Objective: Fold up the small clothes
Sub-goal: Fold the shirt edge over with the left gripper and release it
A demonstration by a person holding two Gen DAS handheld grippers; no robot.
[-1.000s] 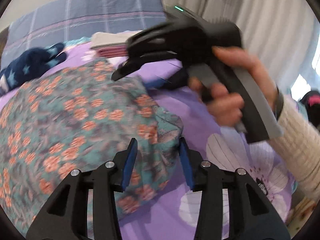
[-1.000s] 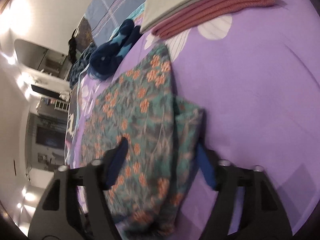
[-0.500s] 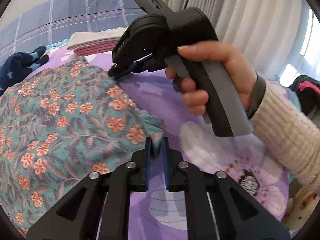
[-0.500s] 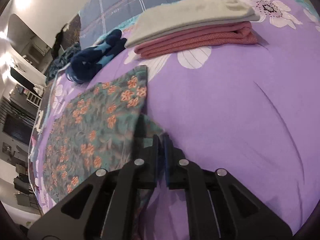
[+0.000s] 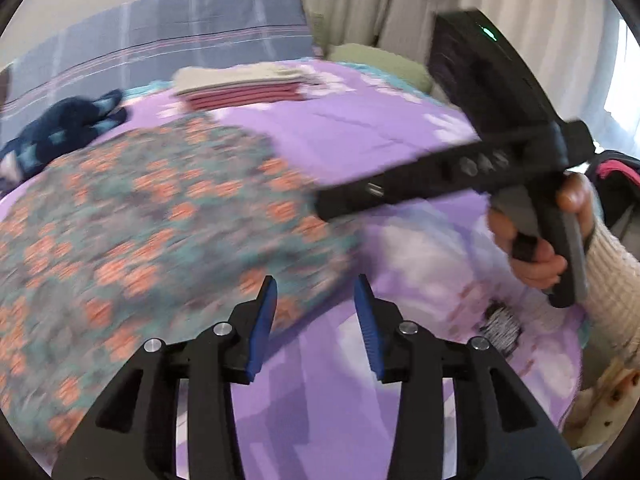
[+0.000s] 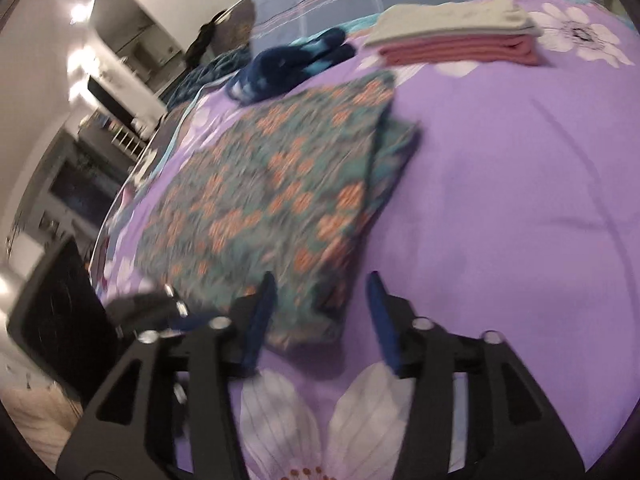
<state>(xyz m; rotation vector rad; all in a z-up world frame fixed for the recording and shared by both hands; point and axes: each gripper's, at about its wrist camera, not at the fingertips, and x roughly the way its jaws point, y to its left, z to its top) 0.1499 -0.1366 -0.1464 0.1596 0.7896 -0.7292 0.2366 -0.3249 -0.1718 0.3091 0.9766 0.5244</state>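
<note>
A teal garment with orange flowers (image 5: 160, 216) lies flat on the purple flowered bedspread (image 5: 360, 140); it also shows in the right wrist view (image 6: 280, 184), folded with a second layer sticking out on its right side. My left gripper (image 5: 316, 312) is open and empty, just above the garment's near right corner. My right gripper (image 6: 322, 308) is open and empty over the garment's near corner; its body (image 5: 460, 164) shows in the left wrist view, held in a hand at the right. Both views are blurred by motion.
A folded stack of beige and pink clothes (image 6: 456, 36) lies at the back of the bed. A crumpled navy garment (image 6: 288, 68) lies left of it. A blue plaid pillow (image 5: 160, 36) is behind. Curtains (image 5: 500, 0) hang at the right; furniture (image 6: 100, 112) stands left.
Both grippers were shut on the garment's edge half a second ago; both have opened, let go and pulled back. The garment lies flat.
</note>
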